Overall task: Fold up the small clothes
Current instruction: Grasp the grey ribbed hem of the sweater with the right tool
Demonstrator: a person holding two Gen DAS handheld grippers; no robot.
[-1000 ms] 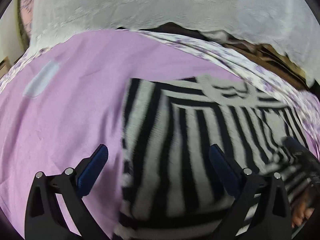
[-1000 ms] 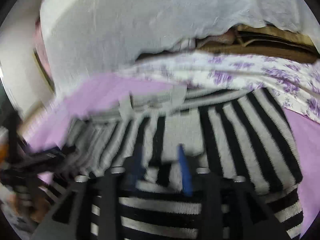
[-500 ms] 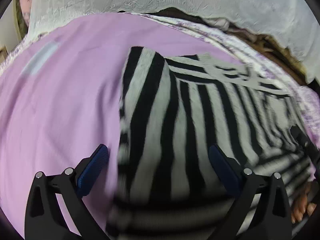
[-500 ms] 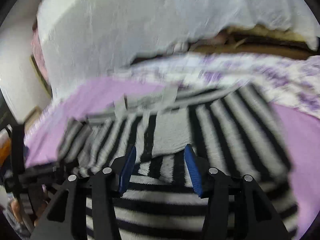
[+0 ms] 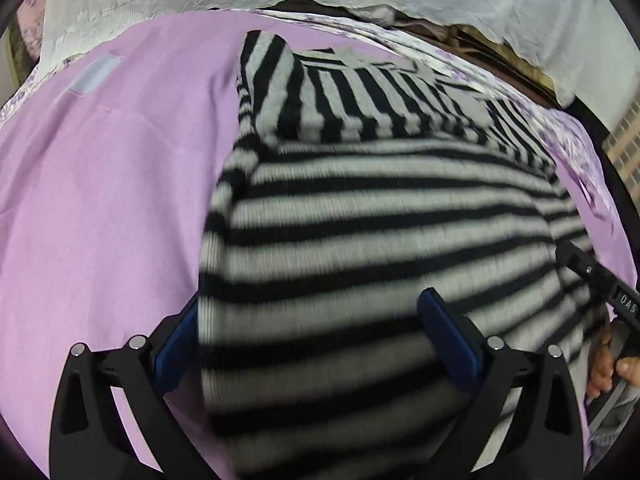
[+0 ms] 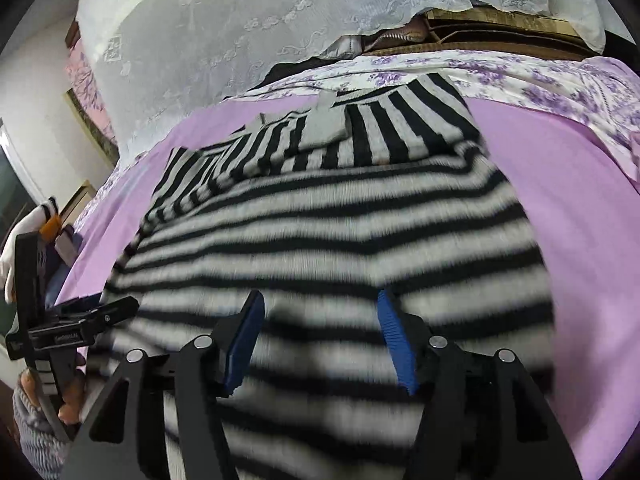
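Observation:
A black-and-grey striped knit garment (image 5: 380, 216) lies on a purple sheet (image 5: 100, 200), partly folded, with its far part showing lengthwise stripes and its near part crosswise stripes. It also fills the right wrist view (image 6: 328, 232). My left gripper (image 5: 312, 340) is open over the garment's near left edge, holding nothing. My right gripper (image 6: 320, 332) is open over the garment's near part, empty. The right gripper's body shows at the right edge of the left wrist view (image 5: 600, 284), and the left gripper's body shows at the left of the right wrist view (image 6: 68, 324).
A white lace cover (image 6: 260, 32) hangs over furniture at the back. A floral purple cloth (image 6: 540, 80) borders the sheet at the far side. A pale patch (image 5: 92, 76) lies on the sheet at far left.
Both grippers have pulled back toward me and low over the garment. The right gripper, nearly shut a second ago, has opened wider. The near part now lies with crosswise stripes.

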